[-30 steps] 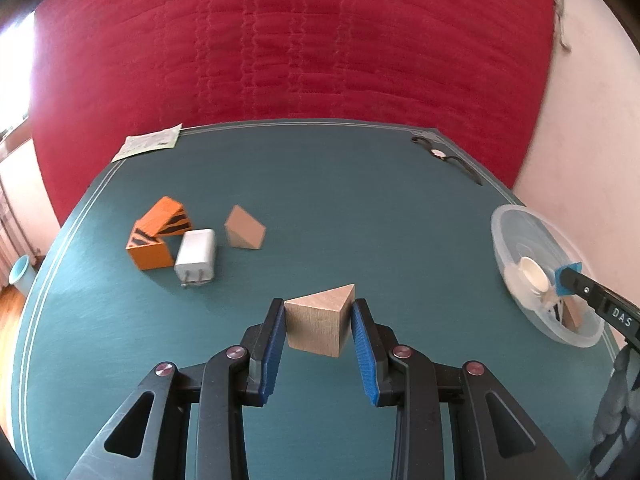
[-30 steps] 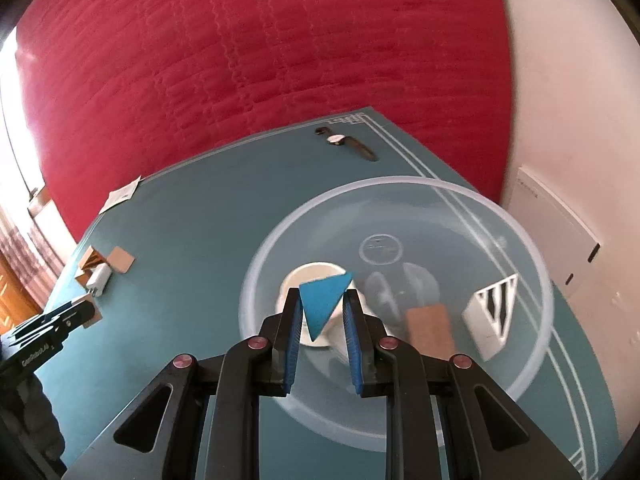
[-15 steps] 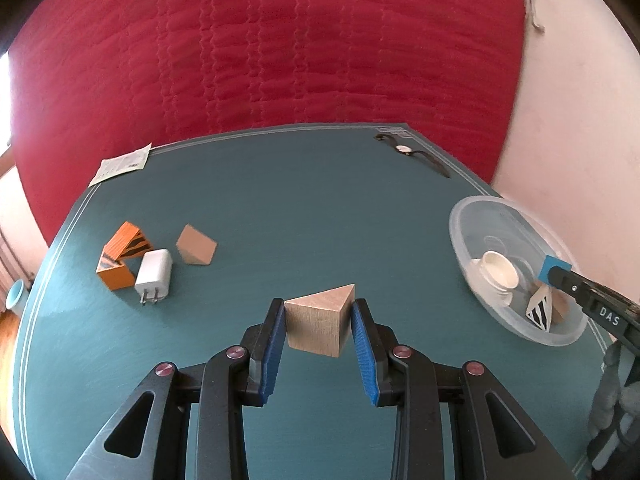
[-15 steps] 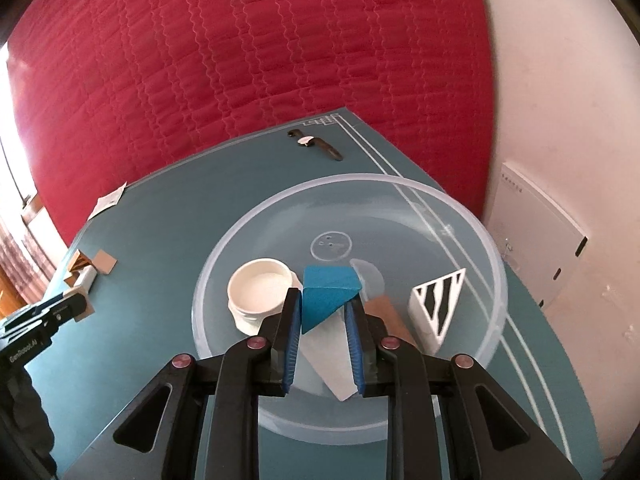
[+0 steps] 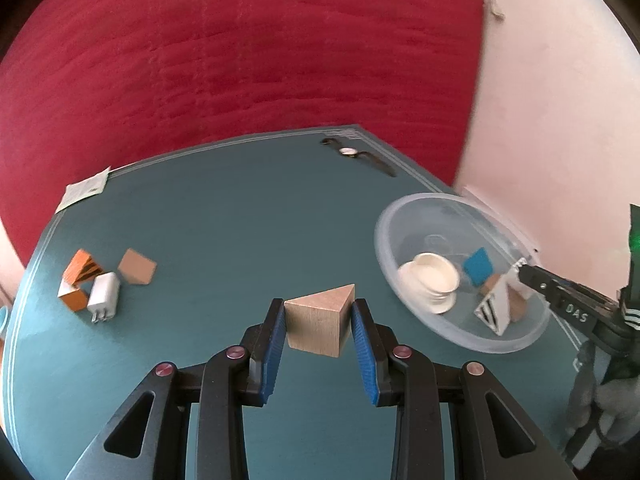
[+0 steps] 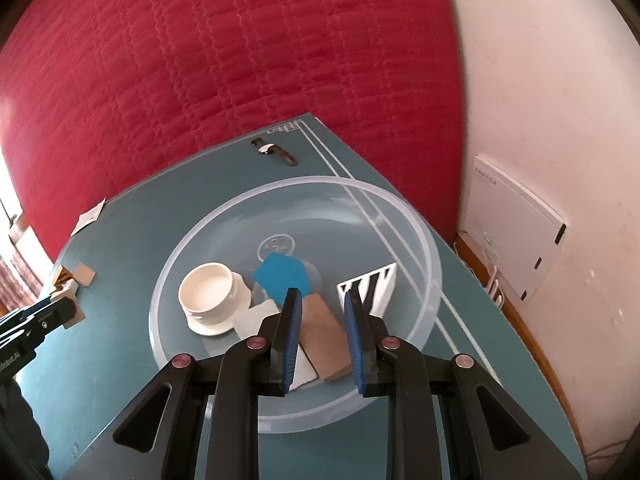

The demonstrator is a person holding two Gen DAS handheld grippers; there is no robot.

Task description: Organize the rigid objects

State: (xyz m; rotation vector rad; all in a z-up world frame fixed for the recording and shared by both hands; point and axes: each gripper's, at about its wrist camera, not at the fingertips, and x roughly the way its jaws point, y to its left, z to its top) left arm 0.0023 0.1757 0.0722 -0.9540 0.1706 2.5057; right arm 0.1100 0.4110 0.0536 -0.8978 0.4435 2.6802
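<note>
My left gripper (image 5: 319,308) is shut on a plain wooden wedge (image 5: 320,322), held above the teal table (image 5: 240,220). My right gripper (image 6: 320,300) is open and empty over the clear plastic bowl (image 6: 424,240). In the bowl lie a blue wedge (image 6: 282,274), a white cup (image 6: 208,294), a zebra-striped block (image 6: 372,288) and a wooden block (image 6: 324,332). The bowl (image 5: 404,216) also shows at the right of the left wrist view. On the table's left lie an orange striped block (image 5: 78,280), a white charger (image 5: 103,298) and a wooden wedge (image 5: 137,266).
A wristwatch (image 5: 356,154) lies at the table's far corner and a paper slip (image 5: 82,190) at the far left edge. A red quilted wall rises behind the table. A white wall with a panel (image 6: 516,236) stands to the right.
My right gripper opened and let the blue wedge go; it now lies in the bowl. My left gripper carried the wooden wedge rightward, toward the bowl.
</note>
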